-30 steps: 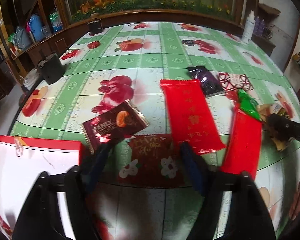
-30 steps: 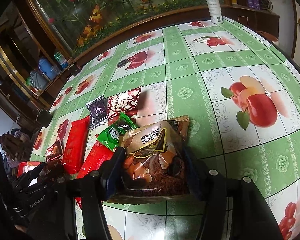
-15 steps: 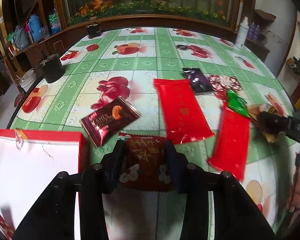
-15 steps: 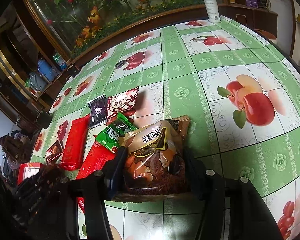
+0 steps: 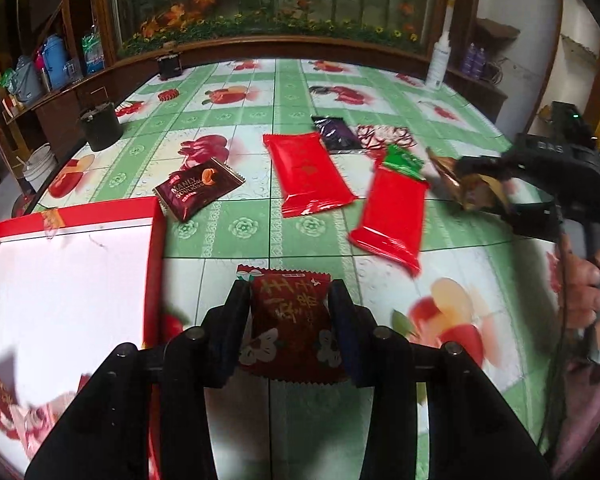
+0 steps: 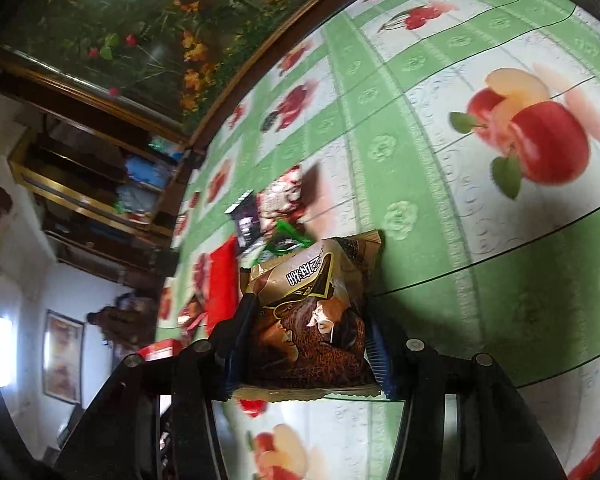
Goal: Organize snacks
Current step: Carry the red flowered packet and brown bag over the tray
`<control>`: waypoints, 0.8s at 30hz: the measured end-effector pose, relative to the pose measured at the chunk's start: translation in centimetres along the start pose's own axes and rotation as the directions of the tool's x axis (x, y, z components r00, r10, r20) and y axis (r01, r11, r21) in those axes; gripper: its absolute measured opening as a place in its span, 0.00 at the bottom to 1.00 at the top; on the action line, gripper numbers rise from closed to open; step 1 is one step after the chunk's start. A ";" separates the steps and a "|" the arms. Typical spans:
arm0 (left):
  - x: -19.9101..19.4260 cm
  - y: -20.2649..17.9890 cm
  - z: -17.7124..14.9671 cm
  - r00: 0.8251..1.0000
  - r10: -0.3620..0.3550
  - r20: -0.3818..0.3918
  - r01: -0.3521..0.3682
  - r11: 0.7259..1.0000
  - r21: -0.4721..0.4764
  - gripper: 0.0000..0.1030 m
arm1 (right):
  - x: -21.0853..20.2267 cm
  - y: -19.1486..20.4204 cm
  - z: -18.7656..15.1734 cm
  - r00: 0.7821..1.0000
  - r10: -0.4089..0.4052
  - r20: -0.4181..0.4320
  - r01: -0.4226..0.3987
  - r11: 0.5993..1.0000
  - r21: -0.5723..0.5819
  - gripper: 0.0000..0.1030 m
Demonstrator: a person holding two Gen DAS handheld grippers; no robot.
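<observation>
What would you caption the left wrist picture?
Left gripper clamps a dark red snack packet beside the red box.

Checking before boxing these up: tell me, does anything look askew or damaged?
The red box has tape on its far rim, a possible repair. The loose packets lie at mixed angles; none looks torn.

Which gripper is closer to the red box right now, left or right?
Left. The left gripper, shut on a dark red packet, is just beside the red box. The right gripper holds a brown packet far across the table.
</observation>
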State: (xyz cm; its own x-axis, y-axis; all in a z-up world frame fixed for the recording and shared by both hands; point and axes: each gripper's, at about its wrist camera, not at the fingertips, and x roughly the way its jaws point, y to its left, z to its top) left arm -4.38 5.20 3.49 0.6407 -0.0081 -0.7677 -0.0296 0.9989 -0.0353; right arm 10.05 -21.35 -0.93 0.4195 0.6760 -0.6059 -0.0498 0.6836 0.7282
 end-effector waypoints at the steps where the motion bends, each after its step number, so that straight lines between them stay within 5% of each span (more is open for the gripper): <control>1: -0.6 -0.1 -0.2 1.000 -0.004 0.009 0.004 1.000 0.000 0.37 | -0.2 0.2 0.0 1.000 0.009 0.007 -0.009 1.000 -0.006 0.50; 24: -9.4 2.2 -3.3 0.980 -0.073 0.188 0.081 0.996 -0.035 0.38 | -1.7 2.1 -1.2 0.983 -0.018 0.183 0.044 0.989 -0.140 0.50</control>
State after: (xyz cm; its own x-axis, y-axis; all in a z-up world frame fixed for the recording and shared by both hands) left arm -12.99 7.29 8.51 0.7737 -0.0726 -0.6294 -0.0045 0.9928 -0.1200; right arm 8.12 -20.69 1.26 0.5792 0.6019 -0.5497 -0.1577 0.7443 0.6489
